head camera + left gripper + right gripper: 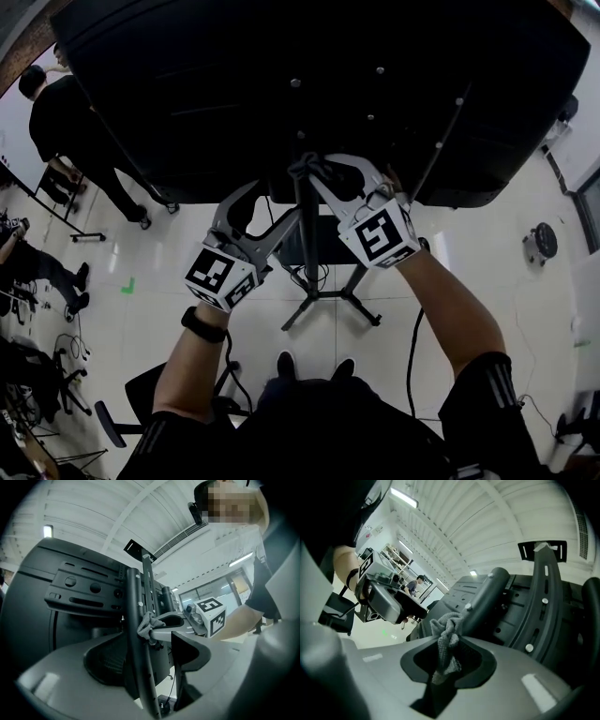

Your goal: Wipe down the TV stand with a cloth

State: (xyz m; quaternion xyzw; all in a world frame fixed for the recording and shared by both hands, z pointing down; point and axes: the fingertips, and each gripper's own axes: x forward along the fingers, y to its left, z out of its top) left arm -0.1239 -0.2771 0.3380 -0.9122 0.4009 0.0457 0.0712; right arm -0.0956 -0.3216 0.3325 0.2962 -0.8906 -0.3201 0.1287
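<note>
We look down on the back of the black TV (pixel 281 84), which fills the top of the head view; below it the stand (pixel 323 302) spreads its legs on the pale floor (pixel 469 244), and its pole (pixel 305 239) rises between our grippers; the left gripper (pixel 147 656) has its jaws wide apart with the pole between them; the right gripper (pixel 445 663) is clamped on the grey cloth (pixel 446 639), whose bunched end touches the pole close to the left gripper.
</note>
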